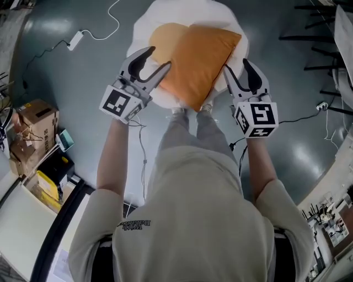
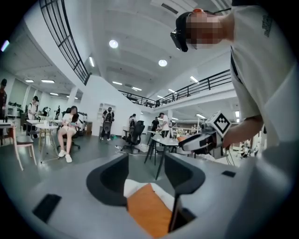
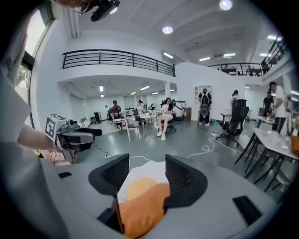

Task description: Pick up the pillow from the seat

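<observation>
- The left gripper (image 1: 156,59) has its jaws part-way apart and grips nothing. It hangs over the left edge of the orange pillow (image 1: 198,58), with its jaws pointing away from the person and down toward the seat (image 1: 220,16).
- In the left gripper view the gap between the jaws (image 2: 145,161) looks down on a strip of the orange pillow (image 2: 147,212) and a bit of white seat (image 2: 133,186). Neither pad presses on the cloth.
- The right gripper (image 1: 236,67) is likewise half open and holds nothing. It sits at the pillow's right edge, angled slightly inward.
- In the right gripper view a corner of the pillow (image 3: 140,212) shows low between the jaws. Beyond it are the white seat (image 3: 145,169) and its round yellow-orange patch (image 3: 135,186).
- Both bare forearms reach forward and down from the person's beige shirt, roughly parallel. The wrists are level with each other and there is one gripper on each side of the pillow.
- The pillow lies tilted across the middle of the round white seat and partly covers the yellow-orange patch (image 1: 162,36). Its near corner points toward the person's feet.
- The seat stands on a grey floor (image 1: 71,82). A white cable (image 1: 107,30) trails to its left, and cardboard boxes (image 1: 36,118) sit further left.
</observation>
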